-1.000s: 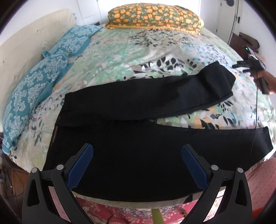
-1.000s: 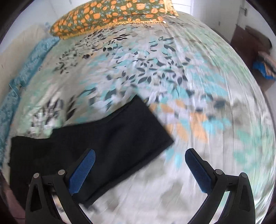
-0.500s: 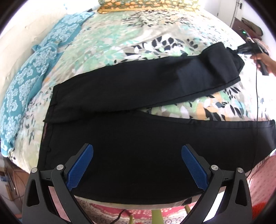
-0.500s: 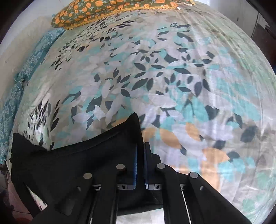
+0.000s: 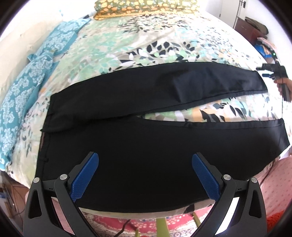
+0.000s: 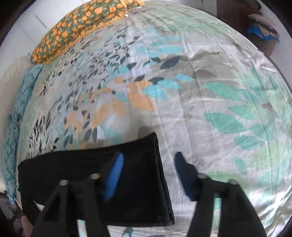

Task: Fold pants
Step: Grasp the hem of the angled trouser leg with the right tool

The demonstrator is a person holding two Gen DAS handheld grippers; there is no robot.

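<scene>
Black pants (image 5: 138, 145) lie spread on the floral bedsheet (image 5: 146, 36), waistband at the left, both legs running right with a gap between them. My left gripper (image 5: 145, 175) is open and empty, hovering over the near leg by the bed's front edge. My right gripper (image 6: 148, 173) is open, straddling the hem edge of the far leg (image 6: 138, 178); it holds nothing. It also shows in the left wrist view (image 5: 272, 73) beside that hem, held by a hand.
Teal patterned pillows (image 5: 27, 87) lie along the left side. An orange-flowered pillow (image 5: 146, 7) lies at the far end; it also shows in the right wrist view (image 6: 80, 27). Dark furniture with clutter (image 6: 262, 34) stands at the right. A red rug (image 5: 138, 226) lies below the bed.
My right gripper closed on the far leg's hem, pulled it out straight to the right, and has now opened and let go. My left gripper stayed open over the near leg.
</scene>
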